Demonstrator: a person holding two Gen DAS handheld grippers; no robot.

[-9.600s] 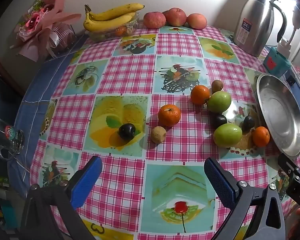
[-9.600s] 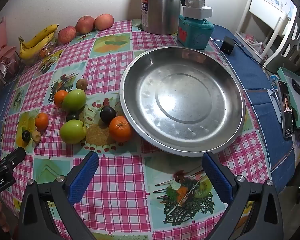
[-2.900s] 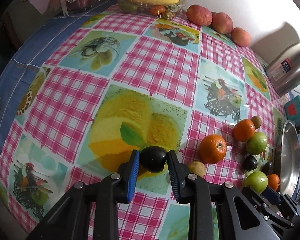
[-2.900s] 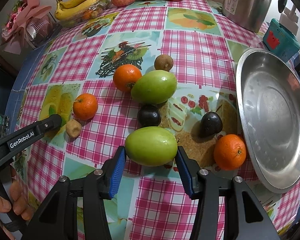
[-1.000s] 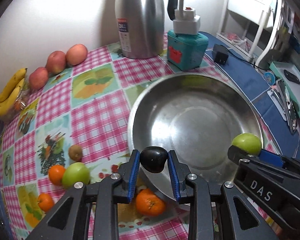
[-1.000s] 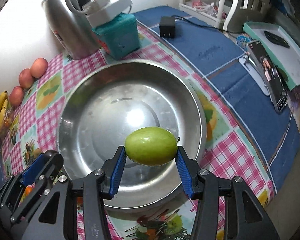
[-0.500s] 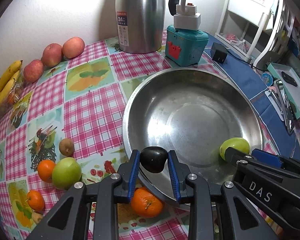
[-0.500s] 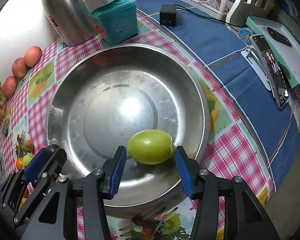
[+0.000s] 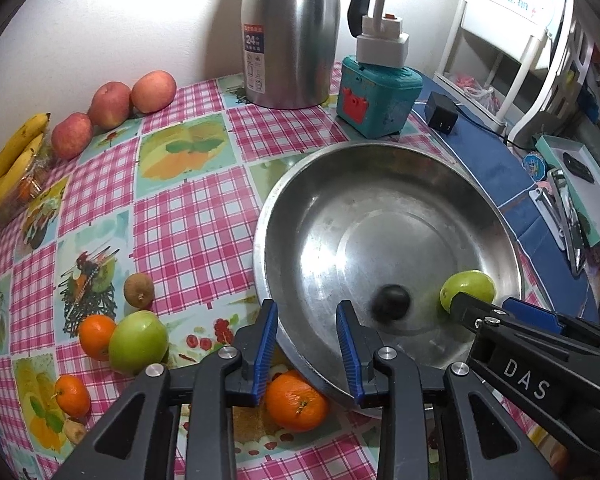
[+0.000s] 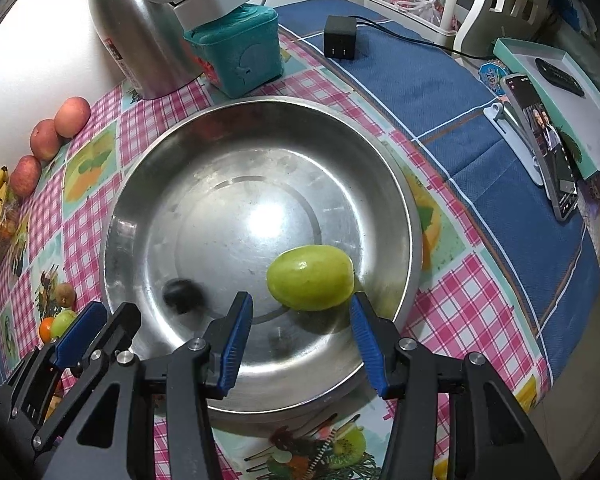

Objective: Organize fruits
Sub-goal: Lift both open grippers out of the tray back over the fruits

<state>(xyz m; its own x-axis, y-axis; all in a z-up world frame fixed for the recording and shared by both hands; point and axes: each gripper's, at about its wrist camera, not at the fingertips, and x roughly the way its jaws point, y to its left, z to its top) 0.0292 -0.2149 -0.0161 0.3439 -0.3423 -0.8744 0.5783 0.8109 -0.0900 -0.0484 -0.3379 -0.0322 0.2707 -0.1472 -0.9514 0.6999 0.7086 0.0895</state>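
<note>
While left gripper (image 9: 307,344) jaws are opening with nothing between them, dark plum (image 9: 391,303) and green fruit (image 10: 311,278) sit in steel pan (image 10: 148,184), right gripper (image 10: 300,340) fingers apart, empty.

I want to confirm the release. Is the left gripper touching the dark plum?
Apart. The left wrist view shows the opening left gripper empty, with the dark plum beyond it in the bowl.

A plain white wall (image 9: 100,32) fills the upper left of both views, brightly lit, with a dark shadow behind the steel jug (image 9: 290,36). A checked cloth (image 9: 188,224) covers the table, blue cloth (image 10: 440,92) at its right side. A white rack (image 9: 512,36) stands upper right.
</note>
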